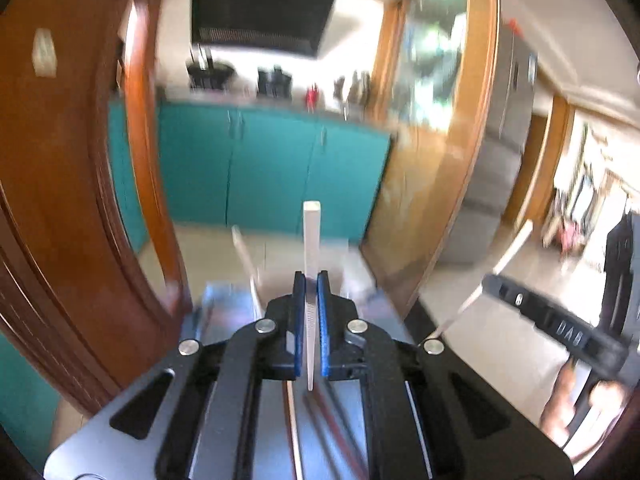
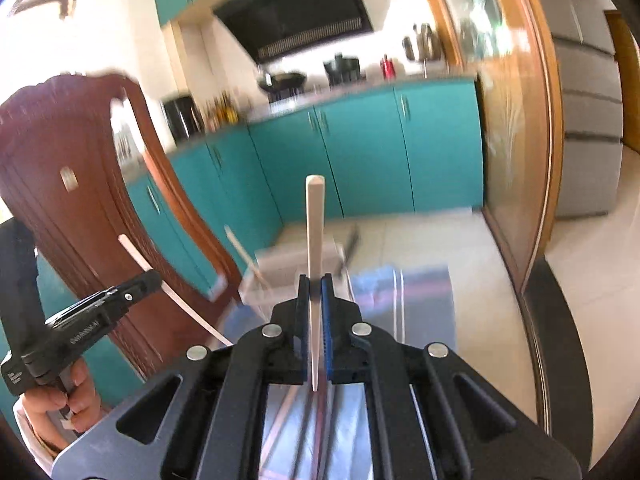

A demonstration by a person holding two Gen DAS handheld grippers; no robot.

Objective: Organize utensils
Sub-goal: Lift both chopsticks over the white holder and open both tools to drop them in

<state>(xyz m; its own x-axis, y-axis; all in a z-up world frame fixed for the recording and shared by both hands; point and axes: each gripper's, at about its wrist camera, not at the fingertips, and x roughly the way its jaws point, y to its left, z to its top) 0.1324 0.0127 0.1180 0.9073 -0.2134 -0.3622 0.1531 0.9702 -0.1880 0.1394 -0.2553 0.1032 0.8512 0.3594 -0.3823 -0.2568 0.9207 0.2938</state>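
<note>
My left gripper is shut on a white chopstick that stands upright between its blue pads. My right gripper is shut on a cream chopstick, also upright. Each gripper shows in the other's view: the right one at the right with its stick slanting, the left one at the left. A clear holder with other sticks in it stands just ahead on a shiny table. More chopsticks lie on the table below the jaws.
A dark wooden chair back rises at the left. Teal kitchen cabinets and a counter with pots lie beyond. A wooden door frame stands at the right. Both views are motion-blurred.
</note>
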